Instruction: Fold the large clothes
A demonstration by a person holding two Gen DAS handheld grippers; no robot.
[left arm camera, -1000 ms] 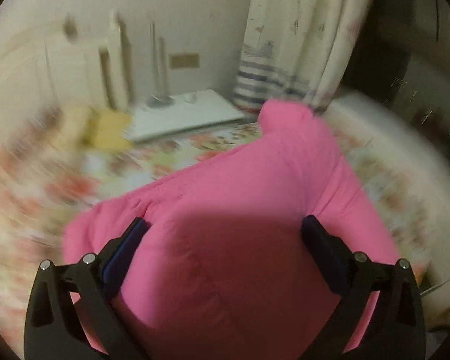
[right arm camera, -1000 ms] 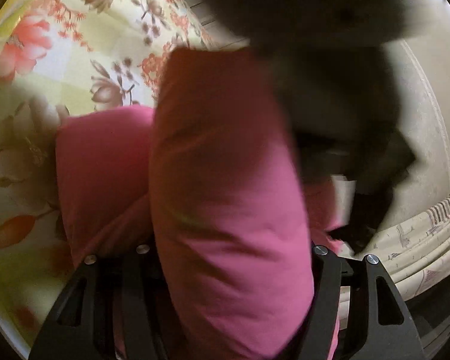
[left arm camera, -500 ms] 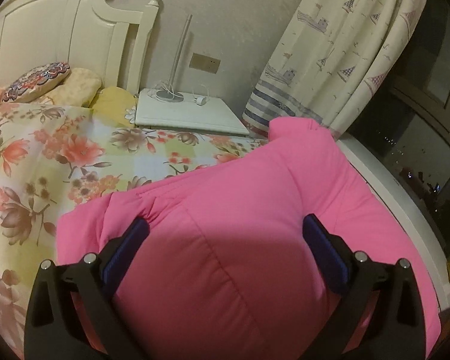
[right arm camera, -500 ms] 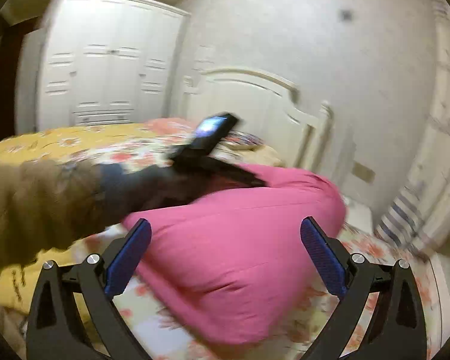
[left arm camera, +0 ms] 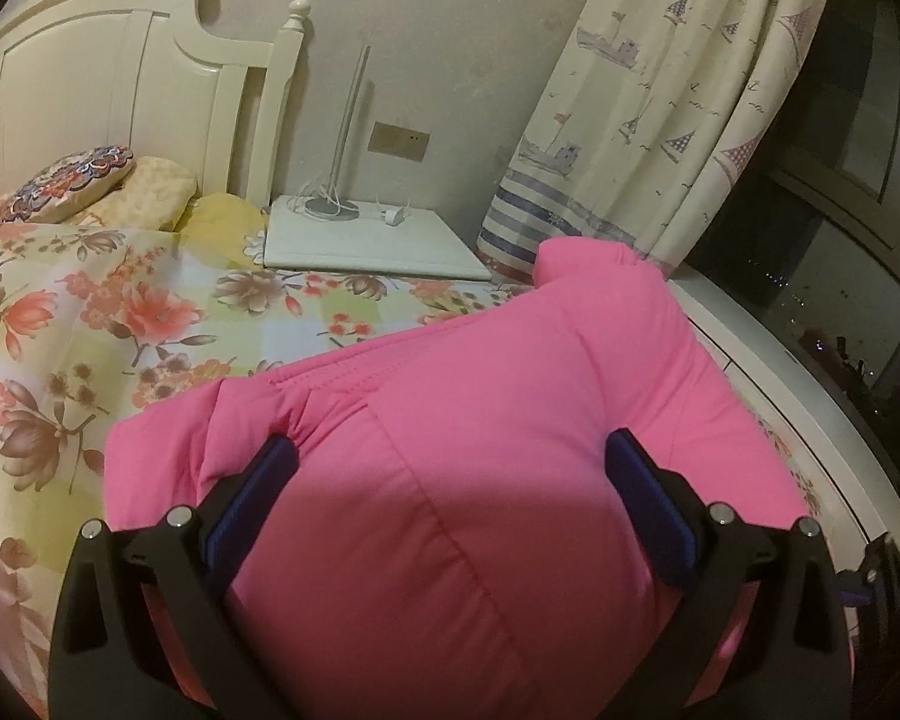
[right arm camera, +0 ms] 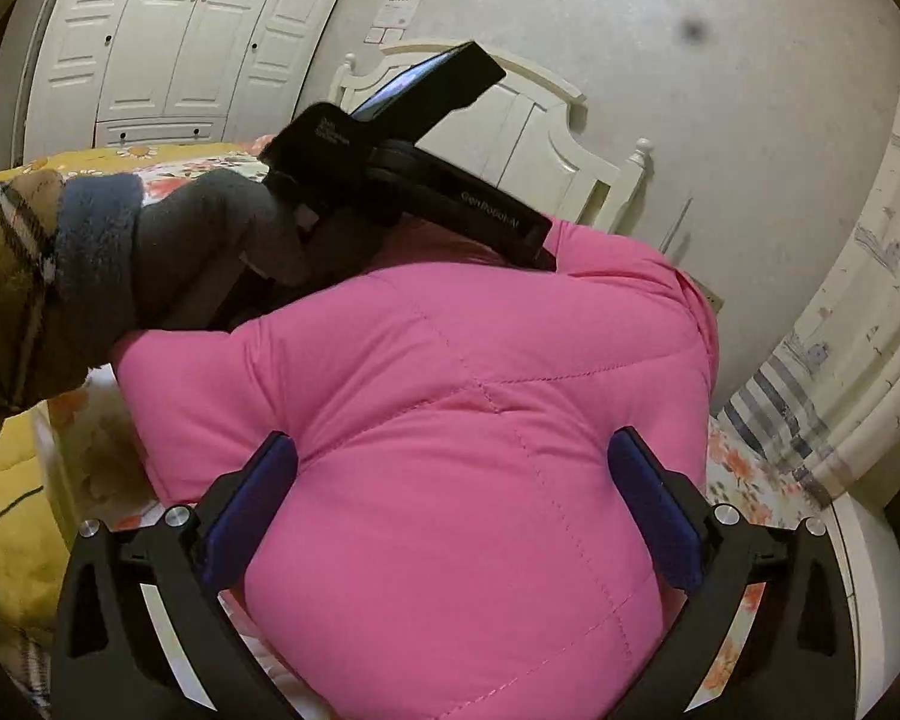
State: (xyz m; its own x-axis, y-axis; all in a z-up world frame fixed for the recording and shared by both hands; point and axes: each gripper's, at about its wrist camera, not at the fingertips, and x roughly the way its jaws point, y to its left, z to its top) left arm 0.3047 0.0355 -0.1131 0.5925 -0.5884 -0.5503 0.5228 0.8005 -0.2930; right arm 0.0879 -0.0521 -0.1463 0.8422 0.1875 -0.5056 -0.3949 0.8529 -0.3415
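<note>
on the flowered bed (left arm camera: 120,312), near its headboard, a puffy pink jacket (left arm camera: 480,450) lies bunched. left gripper (left arm camera: 450,480) is spread wide, jacket bulging between; right gripper (right arm camera: 453,480) is opening, pads off it. mid-fold, i judge; next needs a fresh grasp.

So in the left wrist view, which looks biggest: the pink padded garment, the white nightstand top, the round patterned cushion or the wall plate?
1. Pink padded garment, though it is nearest the camera
2. Nightstand top
3. Round patterned cushion
4. Wall plate
</note>
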